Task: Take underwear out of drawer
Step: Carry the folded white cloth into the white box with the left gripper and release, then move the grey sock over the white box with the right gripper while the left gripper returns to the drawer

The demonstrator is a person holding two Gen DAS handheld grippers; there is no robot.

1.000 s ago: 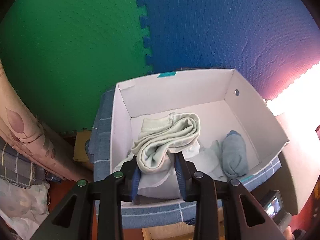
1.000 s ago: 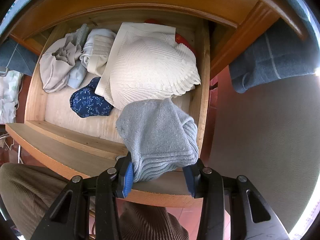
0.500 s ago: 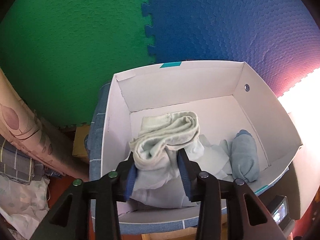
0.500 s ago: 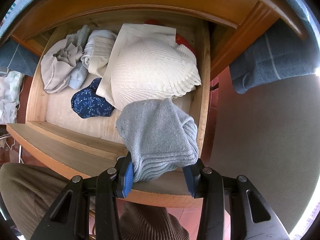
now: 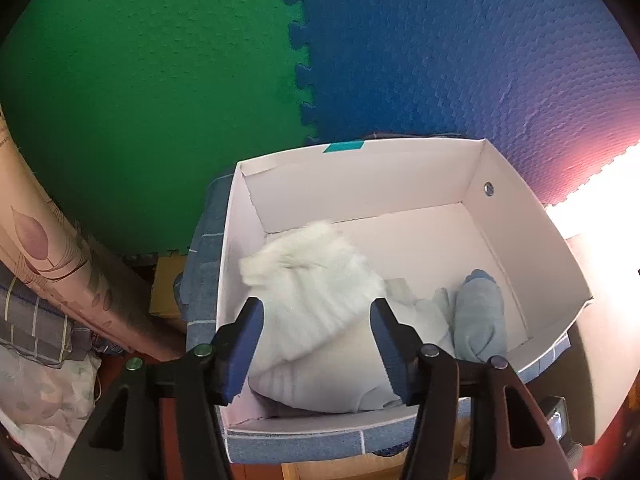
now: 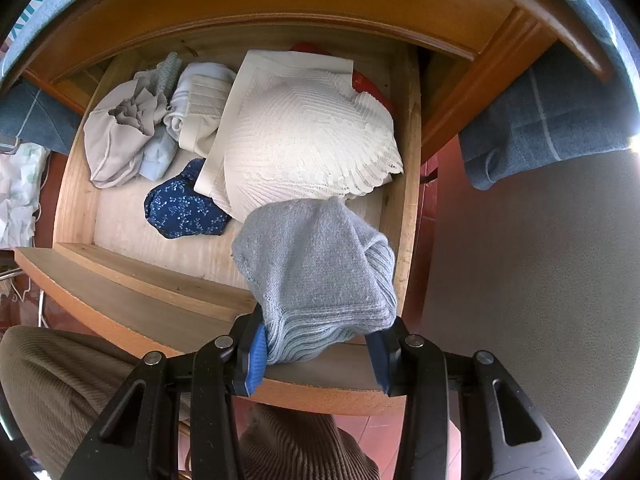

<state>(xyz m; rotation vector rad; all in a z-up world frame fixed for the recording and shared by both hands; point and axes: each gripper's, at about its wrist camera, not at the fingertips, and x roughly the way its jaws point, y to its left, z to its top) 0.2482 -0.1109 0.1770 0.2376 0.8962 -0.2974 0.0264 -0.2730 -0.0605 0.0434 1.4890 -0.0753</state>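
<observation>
In the left wrist view my left gripper (image 5: 316, 340) hangs over a white cardboard box (image 5: 360, 172). Its jaws are opening, and the pale green underwear (image 5: 312, 288) is a blur between them as it falls free of the pads into the box. A rolled grey-blue piece (image 5: 478, 312) lies at the box's right. In the right wrist view my right gripper (image 6: 318, 348) is shut on a folded grey-blue underwear (image 6: 316, 256), held above the front right corner of the open wooden drawer (image 6: 76, 200).
Inside the drawer lie a white lace garment (image 6: 304, 140), a dark blue floral piece (image 6: 184, 208), a grey bundle (image 6: 116, 136) and a white folded piece (image 6: 200, 108). A person's corduroy-clad knees (image 6: 60, 392) sit below the drawer front. Blue checked cloth (image 6: 540, 120) hangs at right.
The left jaws have spread apart and let go of the pale green underwear, which is dropping into the box. The right gripper and its grey-blue piece have not moved.
</observation>
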